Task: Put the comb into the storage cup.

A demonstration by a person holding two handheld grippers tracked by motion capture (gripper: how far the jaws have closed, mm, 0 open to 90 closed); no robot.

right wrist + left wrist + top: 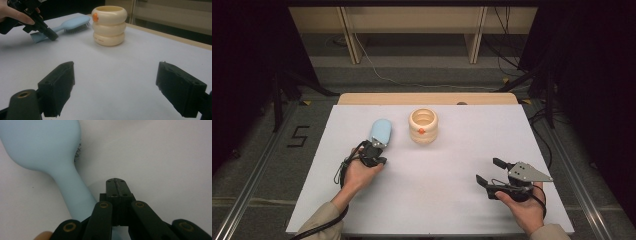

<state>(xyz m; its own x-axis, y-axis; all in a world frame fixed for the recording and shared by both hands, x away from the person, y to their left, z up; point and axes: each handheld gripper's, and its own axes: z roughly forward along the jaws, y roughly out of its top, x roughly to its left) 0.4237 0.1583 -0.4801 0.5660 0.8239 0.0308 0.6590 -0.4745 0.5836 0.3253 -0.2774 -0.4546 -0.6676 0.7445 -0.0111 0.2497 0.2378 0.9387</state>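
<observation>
Hairbrush lies on tabletop, bristles sideways, left of cream ringed cup. Left tongs are fully closed w/ nothing between, tips beside the handle. Right tongs gape wide, empty. Step looks like pre-grasp; next needs left tongs opened, then straddling the handle.

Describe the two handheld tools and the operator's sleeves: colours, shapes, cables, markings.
Both tools are black with two blocky jaws on linkage arms that have brass-coloured pivot pins. The right tool carries a grey three-cornered plate on top; the left tool shows none. A black cable loops from each, the left one trailing along the forearm. No markings can be read on either. The sleeves are beige.
</observation>
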